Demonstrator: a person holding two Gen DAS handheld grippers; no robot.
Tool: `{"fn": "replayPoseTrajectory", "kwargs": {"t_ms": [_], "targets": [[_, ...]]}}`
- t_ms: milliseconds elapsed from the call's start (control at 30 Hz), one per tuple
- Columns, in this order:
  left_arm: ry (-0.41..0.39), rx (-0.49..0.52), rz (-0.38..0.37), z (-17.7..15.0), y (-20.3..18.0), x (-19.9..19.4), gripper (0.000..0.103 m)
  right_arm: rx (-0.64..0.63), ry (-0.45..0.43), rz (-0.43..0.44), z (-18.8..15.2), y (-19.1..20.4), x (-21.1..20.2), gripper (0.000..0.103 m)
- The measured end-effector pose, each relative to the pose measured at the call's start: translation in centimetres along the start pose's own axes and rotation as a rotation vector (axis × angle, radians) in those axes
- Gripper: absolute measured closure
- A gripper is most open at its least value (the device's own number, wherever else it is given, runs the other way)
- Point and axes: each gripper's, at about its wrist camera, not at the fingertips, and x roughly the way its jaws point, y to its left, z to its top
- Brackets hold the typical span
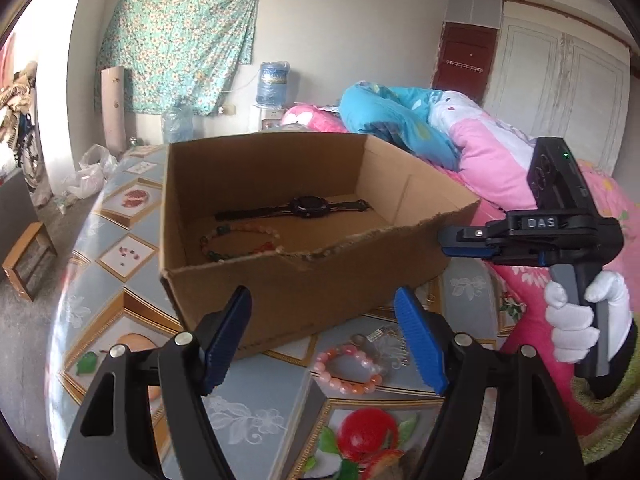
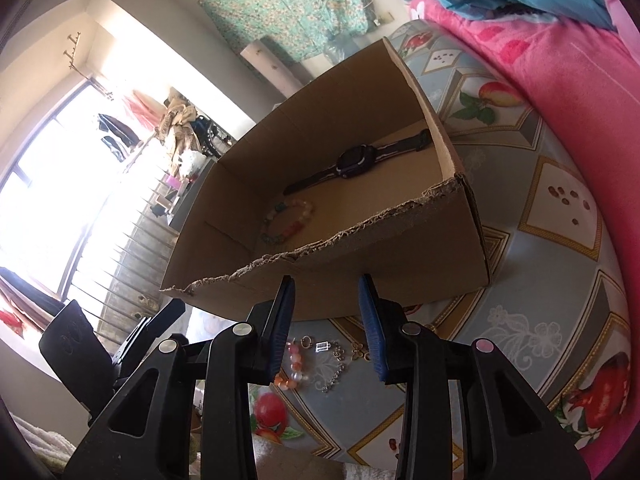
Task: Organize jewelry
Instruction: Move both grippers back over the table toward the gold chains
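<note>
An open cardboard box (image 1: 264, 168) stands on the fruit-patterned tablecloth (image 1: 256, 392). Inside lie a black wristwatch (image 1: 306, 206) and a multicoloured bead bracelet (image 1: 240, 242). In front of the box, a pink bead bracelet (image 1: 348, 368) and a silver chain (image 1: 384, 340) lie on the cloth. My left gripper (image 1: 322, 300) is open just above them, with nothing between its blue pads. The right gripper (image 1: 444, 242), held by a white-gloved hand (image 1: 576, 320), hovers at the box's right corner. In its own view, the right gripper (image 2: 327, 284) is open and empty over the pink bracelet (image 2: 294, 364) and chain (image 2: 336, 368).
Pink and blue bedding (image 1: 500, 160) is piled close to the right of the table. Water bottles (image 1: 274, 84) stand by the far wall under a floral cloth. A small wooden stool (image 1: 28, 260) is on the floor to the left. The box's torn front rim (image 2: 360, 224) faces me.
</note>
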Motion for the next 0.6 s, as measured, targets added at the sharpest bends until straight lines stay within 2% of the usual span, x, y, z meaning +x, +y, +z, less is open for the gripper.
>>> {"fn": "replayPoseTrajectory", "kwargs": {"t_ms": [133,267,467,600], "targets": [[0.092,-0.032,-0.176,-1.7,-1.7,1.4,0.031,-0.006,0.023,-0.016,-1.3,-0.2,-0.2,0.069],[0.176,-0.036,-0.249,-3.0,-3.1,3.9,0.031,-0.010,0.077,-0.045,-3.2,-0.5,0.3,0.068],[0.265,-0.060,-0.227,-4.2,-2.3,6.6,0.031,-0.029,0.113,-0.104,-5.2,-0.8,0.1,0.061],[0.275,-0.055,-0.168,-4.6,-1.2,6.4,0.031,-0.057,0.112,-0.145,-5.9,-0.7,-0.1,0.059]]}}
